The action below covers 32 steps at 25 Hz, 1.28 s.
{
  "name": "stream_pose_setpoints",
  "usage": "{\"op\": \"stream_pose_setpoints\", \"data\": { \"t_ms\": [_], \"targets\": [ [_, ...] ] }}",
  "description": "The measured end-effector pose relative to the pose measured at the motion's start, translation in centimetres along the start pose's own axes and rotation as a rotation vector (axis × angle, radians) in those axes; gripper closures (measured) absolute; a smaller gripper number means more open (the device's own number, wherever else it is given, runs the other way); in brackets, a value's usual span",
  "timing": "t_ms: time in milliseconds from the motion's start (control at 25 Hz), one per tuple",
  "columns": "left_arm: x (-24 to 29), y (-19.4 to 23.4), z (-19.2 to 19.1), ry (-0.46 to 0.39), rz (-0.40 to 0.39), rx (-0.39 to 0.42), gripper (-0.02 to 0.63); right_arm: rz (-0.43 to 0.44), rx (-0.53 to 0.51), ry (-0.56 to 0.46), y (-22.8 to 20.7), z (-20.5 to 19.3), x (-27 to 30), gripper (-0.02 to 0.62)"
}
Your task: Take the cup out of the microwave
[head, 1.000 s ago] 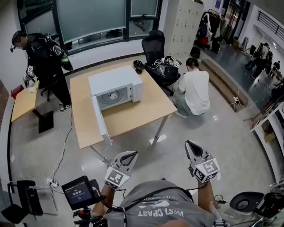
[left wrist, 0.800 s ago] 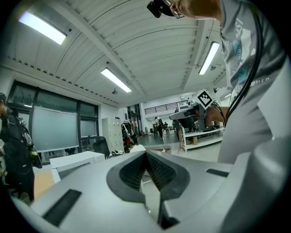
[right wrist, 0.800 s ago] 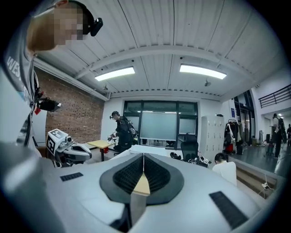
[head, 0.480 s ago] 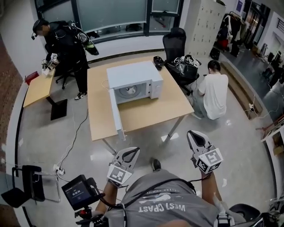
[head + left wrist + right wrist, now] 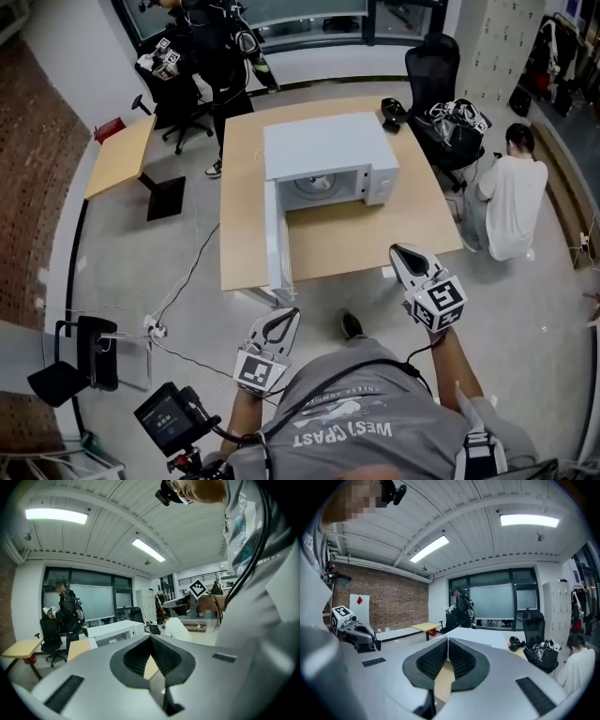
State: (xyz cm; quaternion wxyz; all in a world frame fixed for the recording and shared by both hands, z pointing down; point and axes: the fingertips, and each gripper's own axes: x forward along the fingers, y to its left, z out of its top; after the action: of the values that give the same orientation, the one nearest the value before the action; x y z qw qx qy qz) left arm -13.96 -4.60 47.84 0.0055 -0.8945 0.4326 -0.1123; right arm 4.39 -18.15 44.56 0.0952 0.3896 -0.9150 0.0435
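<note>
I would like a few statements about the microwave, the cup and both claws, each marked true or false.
1. The door of the microwave is open. True.
2. The right claw holds the cup. False: it is shut and empty; the cup sits inside the microwave.
3. The left claw is shut with nothing in it. True.
4. The microwave stands on the floor. False: it stands on the wooden table.

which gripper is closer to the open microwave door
Left. The left gripper sits just short of the door at its outer edge; the right gripper is farther off to its right.
</note>
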Motion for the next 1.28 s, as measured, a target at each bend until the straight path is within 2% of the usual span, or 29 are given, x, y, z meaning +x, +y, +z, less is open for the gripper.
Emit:
{"op": "stream_pose_setpoints", "data": {
  "t_ms": [200,320,520,600,800,1040,1280],
  "targets": [
    [7.4,3.0,2.0,0.069,0.044,0.123,0.563,0.131,-0.016,0.112,-5.5,-3.3,10.8,0.581],
    [9.7,4.8,1.8,0.130,0.083,0.153,0.563,0.169,-0.028,0.160,-7.7,-5.0,16.7,0.581],
    [12.1,7.0,0.9,0.202,0.156,0.093,0.563,0.188,-0.024,0.215,-10.5,-7.4,25.6,0.575],
    [12.9,8.3,0.7,0.227,0.185,0.075,0.563,0.191,-0.034,0.252,-11.8,-8.8,29.3,0.494],
    [13.9,12.4,0.1,0.260,0.240,0.062,0.563,0.152,-0.089,0.358,-14.2,-13.7,37.8,0.485],
    [16.7,14.3,-0.8,0.306,0.275,0.003,0.563,0.139,-0.194,0.445,-16.2,-18.9,43.8,0.485],
    [17.3,14.9,-1.3,0.346,0.309,-0.017,0.563,0.134,-0.184,0.448,-16.7,-21.2,47.3,0.485]
  ]
}}
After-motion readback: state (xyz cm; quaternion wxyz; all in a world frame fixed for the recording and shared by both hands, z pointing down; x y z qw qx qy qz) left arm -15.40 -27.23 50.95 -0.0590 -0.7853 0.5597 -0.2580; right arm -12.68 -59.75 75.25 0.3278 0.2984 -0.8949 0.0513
